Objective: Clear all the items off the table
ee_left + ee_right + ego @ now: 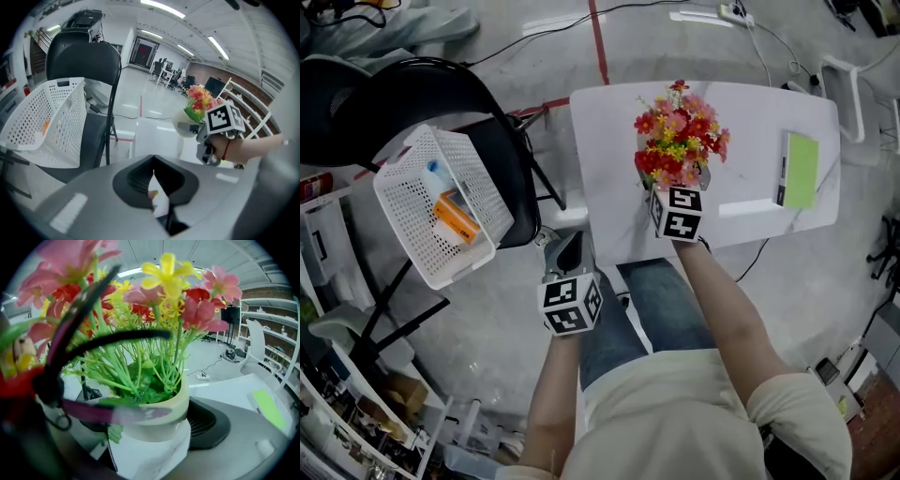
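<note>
I saw the flower pot point(154, 416), round and cream-coloured, standing upright and clamped between the jaws of the right gripper point(673, 189). Its red, pink and yellow flowers point(680, 131) on green stems filled the centre of the head view, above the near edge of the white table point(750, 108). The green-covered book point(799, 169) lay flat at the right of the frame, near the table's right end, well apart from the pot.
</note>
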A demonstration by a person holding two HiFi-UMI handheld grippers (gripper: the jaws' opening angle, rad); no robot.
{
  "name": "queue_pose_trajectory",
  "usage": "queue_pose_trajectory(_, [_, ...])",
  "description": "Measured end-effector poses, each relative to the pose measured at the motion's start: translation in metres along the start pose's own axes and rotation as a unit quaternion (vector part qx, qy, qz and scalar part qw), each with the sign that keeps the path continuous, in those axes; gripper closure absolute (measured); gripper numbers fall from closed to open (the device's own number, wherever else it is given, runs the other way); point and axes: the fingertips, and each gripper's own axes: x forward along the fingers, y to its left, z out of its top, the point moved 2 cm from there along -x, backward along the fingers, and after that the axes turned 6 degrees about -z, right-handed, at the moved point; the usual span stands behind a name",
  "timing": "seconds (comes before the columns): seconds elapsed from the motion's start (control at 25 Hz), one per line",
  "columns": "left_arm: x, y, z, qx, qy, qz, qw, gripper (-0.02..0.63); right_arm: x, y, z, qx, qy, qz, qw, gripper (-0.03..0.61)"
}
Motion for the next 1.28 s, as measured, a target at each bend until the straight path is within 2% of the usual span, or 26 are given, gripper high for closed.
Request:
queue_pose_trajectory(0.28, [-0.025,-0.014,0.016,0.012,-0.011,0.003,0.9999,0.606,-0.038,0.004,0.033,-0.010,-0.014,0.021,1.000,0.091])
queue_pose_trajectory(0.8, [-0.071,-0.034,0.043,0.020,-0.042,0.002,0.9989,0.606,-0.118,0.026,0.070,-0.031,-0.031,0.063,0.997,0.091])
queue_pose_trajectory(1.28, [-0.122,-0.011,0.065,0.038,-0.073,0.011,0.9965,0.606,-0.174,0.070,0.104,-0.065,-0.054,0.099,0.992,0.091])
